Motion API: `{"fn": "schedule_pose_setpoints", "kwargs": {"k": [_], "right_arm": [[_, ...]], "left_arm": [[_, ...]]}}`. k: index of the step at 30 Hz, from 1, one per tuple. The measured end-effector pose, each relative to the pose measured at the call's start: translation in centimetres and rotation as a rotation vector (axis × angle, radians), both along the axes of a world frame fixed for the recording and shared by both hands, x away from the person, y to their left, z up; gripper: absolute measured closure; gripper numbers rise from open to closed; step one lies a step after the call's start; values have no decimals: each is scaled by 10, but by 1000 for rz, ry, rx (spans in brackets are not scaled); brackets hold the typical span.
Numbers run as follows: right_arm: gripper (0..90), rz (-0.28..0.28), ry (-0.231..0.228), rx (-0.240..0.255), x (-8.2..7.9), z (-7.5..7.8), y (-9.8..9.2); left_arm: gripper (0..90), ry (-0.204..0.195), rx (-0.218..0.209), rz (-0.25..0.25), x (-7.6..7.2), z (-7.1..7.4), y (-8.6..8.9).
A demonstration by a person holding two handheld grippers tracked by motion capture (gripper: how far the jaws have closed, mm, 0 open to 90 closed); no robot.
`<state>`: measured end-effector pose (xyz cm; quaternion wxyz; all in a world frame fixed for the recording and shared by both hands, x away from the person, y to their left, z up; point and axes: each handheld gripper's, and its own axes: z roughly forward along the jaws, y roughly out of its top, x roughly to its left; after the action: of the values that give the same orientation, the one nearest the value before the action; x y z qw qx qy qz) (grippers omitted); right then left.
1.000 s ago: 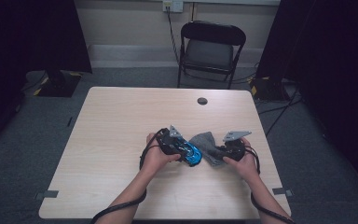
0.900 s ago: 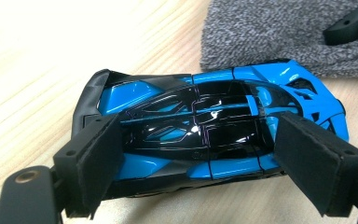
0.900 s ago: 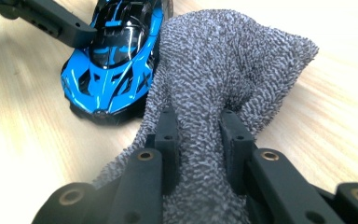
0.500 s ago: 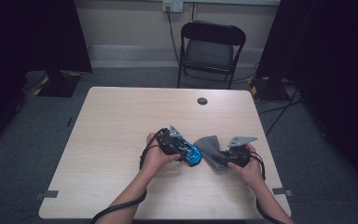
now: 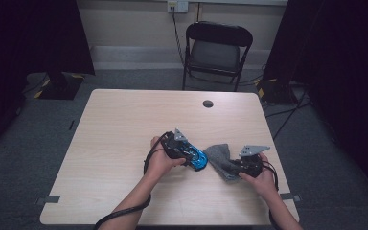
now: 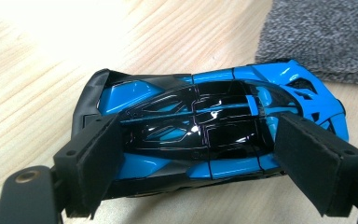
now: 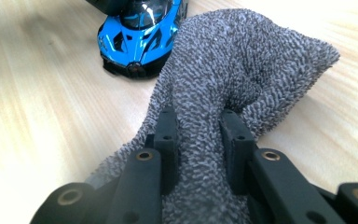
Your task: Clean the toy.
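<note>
Nearest the person, two forearms reach over a pale wooden worktop. The right gripper is clamped on a bunched fold of grey knitted cloth, which lies on the worktop near the right edge. The left gripper has its jaws set across a blue and black toy car, pads against both flanks. The car's long axis runs toward the cloth, its nose just beside it. Farther off, a small dark disc sits on the worktop, and a folding chair stands beyond.
</note>
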<state>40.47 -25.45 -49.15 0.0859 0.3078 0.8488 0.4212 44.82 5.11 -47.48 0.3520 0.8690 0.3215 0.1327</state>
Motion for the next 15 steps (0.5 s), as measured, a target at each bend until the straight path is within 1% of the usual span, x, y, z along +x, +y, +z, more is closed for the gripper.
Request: {"fn": "schedule_pose_setpoints", "kwargs": {"k": [2,5,9,15], "right_arm": [[724,1,2,2,-3,0,-3],[723,-3,16,8,-6,0,-8],[722,-3,21,1,-11,2,-14],[718,-9,16,2,-17,6,-22]], "left_arm": [[155,1,0,1,0,0,0],[155,-1,-2,1,0,0,0],[155,5,9,5,0,1,0],[154,3,9,5,0,1,-1]]}}
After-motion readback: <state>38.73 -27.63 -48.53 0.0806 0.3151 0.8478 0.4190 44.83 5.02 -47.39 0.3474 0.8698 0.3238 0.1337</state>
